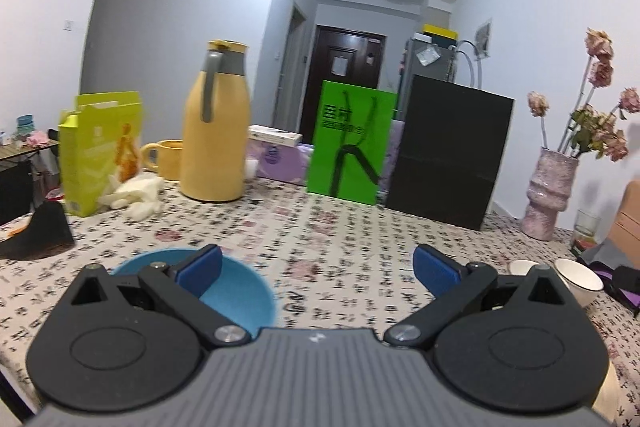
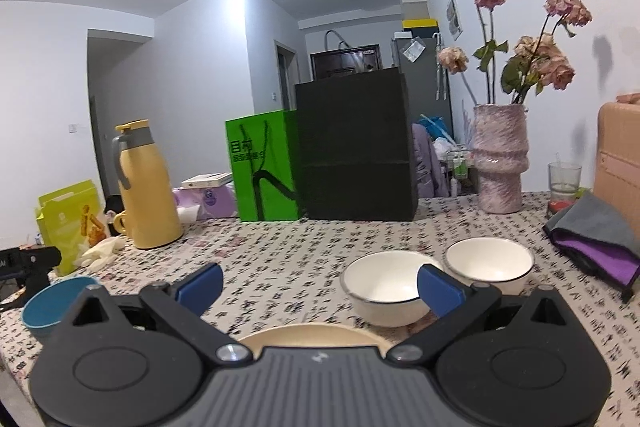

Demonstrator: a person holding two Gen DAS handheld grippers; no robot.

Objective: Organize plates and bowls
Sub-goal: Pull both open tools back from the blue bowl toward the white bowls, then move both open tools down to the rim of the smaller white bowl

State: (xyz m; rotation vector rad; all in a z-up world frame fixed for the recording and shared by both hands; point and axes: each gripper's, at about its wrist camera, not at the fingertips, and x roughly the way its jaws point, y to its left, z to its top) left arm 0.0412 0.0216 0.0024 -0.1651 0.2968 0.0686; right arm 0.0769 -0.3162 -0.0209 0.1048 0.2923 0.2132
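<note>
A blue bowl (image 1: 244,291) sits on the patterned tablecloth, partly behind the left finger of my left gripper (image 1: 316,269), which stands open and empty above the table. Two white bowls show at the right edge of the left wrist view: one (image 1: 580,277) in full, one (image 1: 520,267) mostly hidden. In the right wrist view the same white bowls (image 2: 384,287) (image 2: 490,261) stand side by side. My right gripper (image 2: 320,285) is open, its right finger in front of the nearer bowl. A beige plate (image 2: 312,335) lies just under it. The blue bowl (image 2: 48,303) is at far left.
Along the back stand a yellow thermos (image 1: 216,131), a yellow mug (image 1: 166,159), a lime box (image 1: 100,151), a green bag (image 1: 350,143), a black bag (image 1: 450,151) and a pink vase of dried roses (image 2: 500,159). A glass (image 2: 564,177) and a grey-purple cloth (image 2: 600,243) lie right.
</note>
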